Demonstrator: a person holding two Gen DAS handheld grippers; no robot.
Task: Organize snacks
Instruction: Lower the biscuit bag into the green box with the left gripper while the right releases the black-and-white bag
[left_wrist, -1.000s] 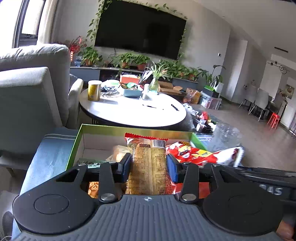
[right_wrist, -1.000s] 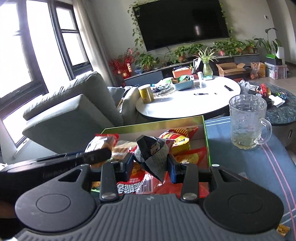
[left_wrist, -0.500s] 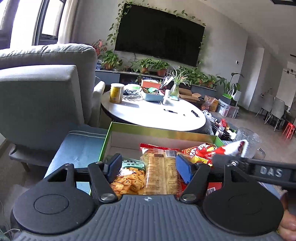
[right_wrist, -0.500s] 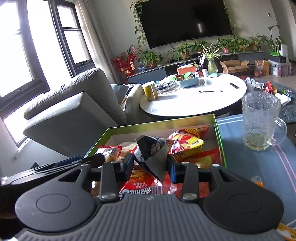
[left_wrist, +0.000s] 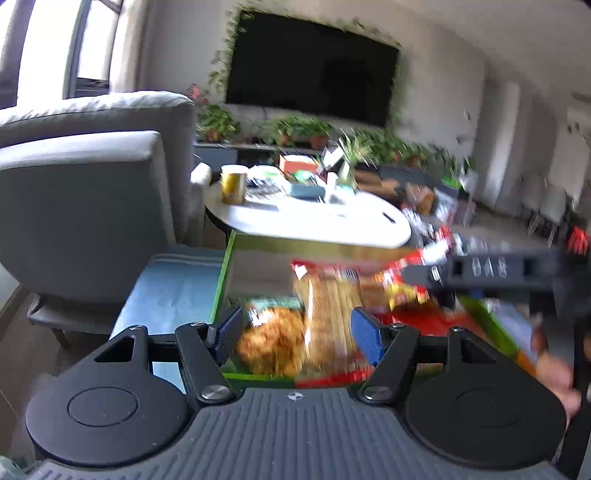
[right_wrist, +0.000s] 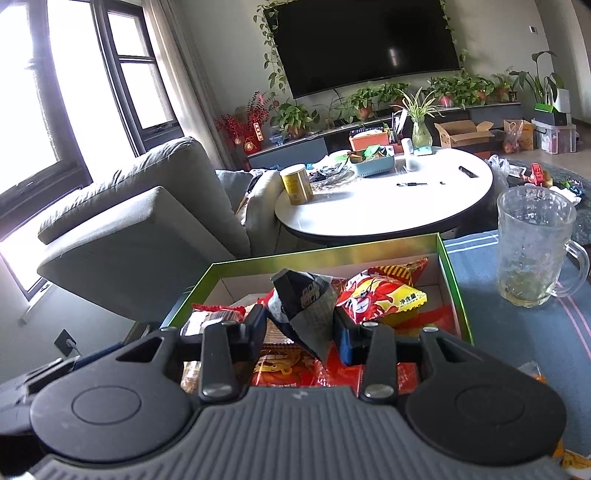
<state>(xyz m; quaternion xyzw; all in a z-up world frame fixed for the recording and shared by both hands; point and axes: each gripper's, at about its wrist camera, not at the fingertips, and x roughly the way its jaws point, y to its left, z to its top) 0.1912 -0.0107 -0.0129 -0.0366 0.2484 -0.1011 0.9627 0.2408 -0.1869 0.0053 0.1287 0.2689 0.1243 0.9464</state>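
Since prev. frame L gripper (left_wrist: 295, 334) let go of the tan cracker pack (left_wrist: 328, 317); jaws now spread, nothing pinched, pack lying flat in the green box (right_wrist: 448, 273) w/ an orange-crisp pack (left_wrist: 273, 343) just beside it. L view blurred, detail poor. R gripper (right_wrist: 301, 325) pinches a black crumpled packet (right_wrist: 301, 302), held over the box, not yet set down. Progress, my guess: well along; several snacks already boxed: red lobster-print bag (right_wrist: 380, 297), yellow-red bag (right_wrist: 400, 269) behind it, red packs near front. Left to do: drop the black packet, maybe tidy the pile. Glass mug (right_wrist: 532, 247) stands right of box on blue cloth (right_wrist: 476, 284), greenish dregs at bottom. Can't tell if more snacks lie outside.
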